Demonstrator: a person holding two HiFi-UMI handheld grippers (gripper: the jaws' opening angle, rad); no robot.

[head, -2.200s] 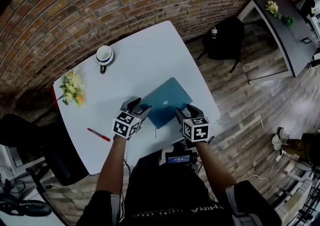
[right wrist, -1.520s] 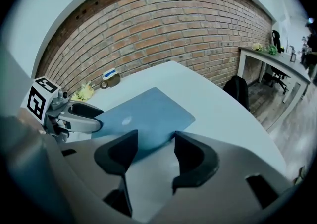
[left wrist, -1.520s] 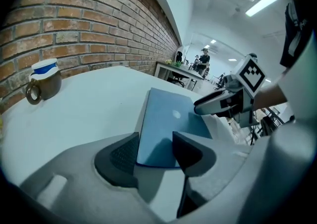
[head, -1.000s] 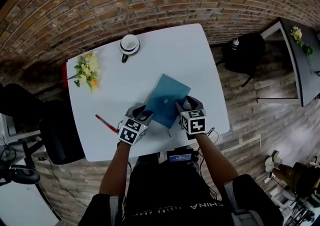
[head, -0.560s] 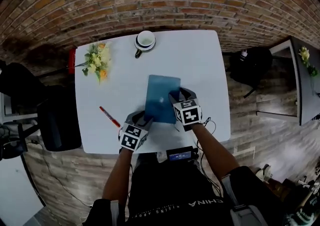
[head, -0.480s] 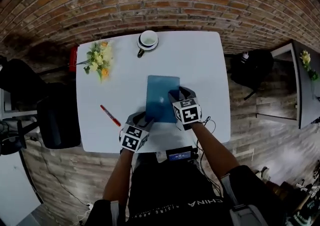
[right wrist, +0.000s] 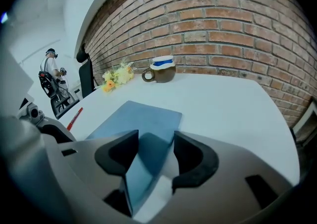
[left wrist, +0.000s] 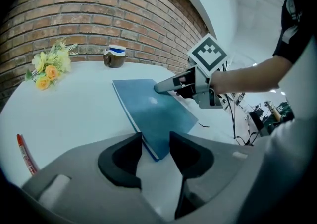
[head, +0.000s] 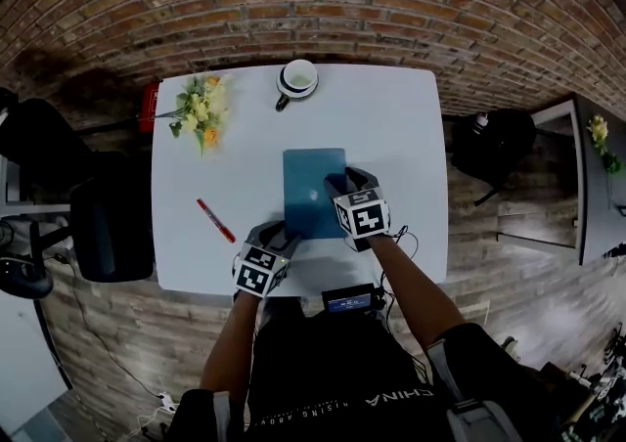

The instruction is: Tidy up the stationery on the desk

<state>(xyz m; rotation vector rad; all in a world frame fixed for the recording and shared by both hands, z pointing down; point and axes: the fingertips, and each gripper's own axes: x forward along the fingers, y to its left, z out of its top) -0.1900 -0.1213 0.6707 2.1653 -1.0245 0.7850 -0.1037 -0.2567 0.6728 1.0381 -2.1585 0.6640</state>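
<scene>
- Brick wall [head: 293,0] runs behind a white desk [head: 391,117]; wood floor [head: 489,235] lies to the right, where a dark bag [head: 494,142] sits.
- Notebook [head: 308,176], blue, lies flat and closed a little nearer than the desk's middle, its sides square with the desk's edges.
- Left gripper [left wrist: 156,139] sits low at the notebook's near left corner. Its jaws stand apart, with that corner lying between them on the desk. The pads do not clamp it.
- Right gripper [right wrist: 156,136] is at the notebook's right side. Its jaws are also parted, astride the right edge, with blue cover under the gap and bare desk beside it. The left gripper view shows its tip down on the cover.
- Pen [head: 215,220], red, lies slantwise on the desk's left part, left of the left gripper and well apart from the notebook.
- Cup [head: 296,80] stands at the far edge, close to the wall, straight beyond the notebook.
- Flowers [head: 199,108], yellow and orange, lie at the far left corner.
- Black chair [head: 112,225] stands off the desk's left side.
</scene>
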